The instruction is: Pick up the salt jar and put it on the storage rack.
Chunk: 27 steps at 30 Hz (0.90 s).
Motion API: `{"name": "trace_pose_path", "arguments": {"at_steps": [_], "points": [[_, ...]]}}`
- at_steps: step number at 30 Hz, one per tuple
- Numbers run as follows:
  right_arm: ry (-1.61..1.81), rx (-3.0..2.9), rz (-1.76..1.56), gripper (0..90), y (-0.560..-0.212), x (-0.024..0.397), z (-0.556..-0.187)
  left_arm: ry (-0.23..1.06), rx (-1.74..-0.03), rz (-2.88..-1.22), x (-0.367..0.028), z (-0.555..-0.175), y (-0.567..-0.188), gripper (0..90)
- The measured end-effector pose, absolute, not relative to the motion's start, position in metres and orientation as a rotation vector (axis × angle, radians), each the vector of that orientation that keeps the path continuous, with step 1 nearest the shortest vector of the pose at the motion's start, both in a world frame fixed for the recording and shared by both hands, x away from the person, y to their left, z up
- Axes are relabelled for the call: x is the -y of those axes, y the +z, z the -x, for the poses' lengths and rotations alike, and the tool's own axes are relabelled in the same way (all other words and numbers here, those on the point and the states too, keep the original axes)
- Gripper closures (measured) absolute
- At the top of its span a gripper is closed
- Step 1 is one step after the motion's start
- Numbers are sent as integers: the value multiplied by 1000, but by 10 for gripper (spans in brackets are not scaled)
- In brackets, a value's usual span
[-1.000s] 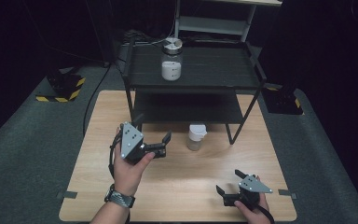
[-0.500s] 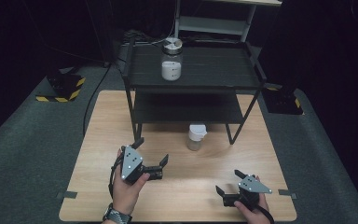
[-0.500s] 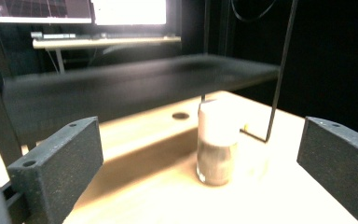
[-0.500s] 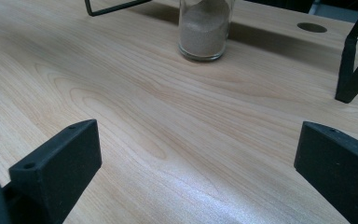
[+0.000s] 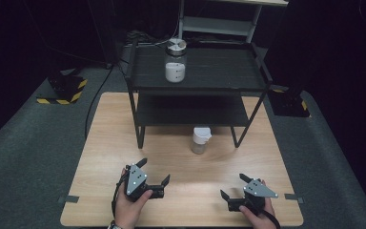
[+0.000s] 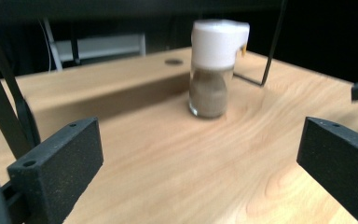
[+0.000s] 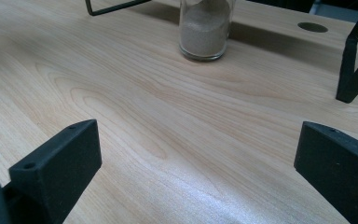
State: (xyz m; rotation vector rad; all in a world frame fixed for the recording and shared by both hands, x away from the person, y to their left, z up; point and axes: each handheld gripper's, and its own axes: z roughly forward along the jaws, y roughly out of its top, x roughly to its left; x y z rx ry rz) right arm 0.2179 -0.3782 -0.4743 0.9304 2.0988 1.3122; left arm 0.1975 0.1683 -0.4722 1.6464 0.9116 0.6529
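A small glass shaker [image 5: 201, 140] with a white cap and brownish powder stands on the wooden table [image 5: 105, 157] just in front of the black shelf rack [image 5: 195, 71]. The same shaker [image 6: 214, 70] rises ahead in the left gripper view, and its lower half [image 7: 205, 29] appears in the right gripper view. A larger glass jar [image 5: 175, 61] with white powder sits on the rack's top shelf. My left gripper [image 5: 155, 174] rests open near the table's front left, nothing between its jaws. My right gripper [image 5: 233, 187] lies open at the front right, also holding nothing.
The rack's black legs [image 5: 140, 138] stand on the table on either side of the shaker. A light metal shelf unit [image 5: 219, 24] stands behind the rack. Yellow-black striped blocks [image 5: 62, 90] lie on the grey floor at left and right.
My left gripper has drawn back toward the table's front edge and lower, away from the shaker. The right gripper has stayed almost still.
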Motion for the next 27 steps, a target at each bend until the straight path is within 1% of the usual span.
{"name": "trace_pose_path", "arguments": {"at_steps": [8, 15, 27], "points": [[1312, -2092, -934, 2, -475, 378, -216, 606, -947, -1758, -168, -204, -478, 4], [1311, -2089, -941, 2, -475, 378, -216, 608, -951, -1853, -162, -208, -479, 4], [1310, -2086, -939, 2, -475, 377, -214, 629, -911, -1931, -153, -209, -474, 7]]}}
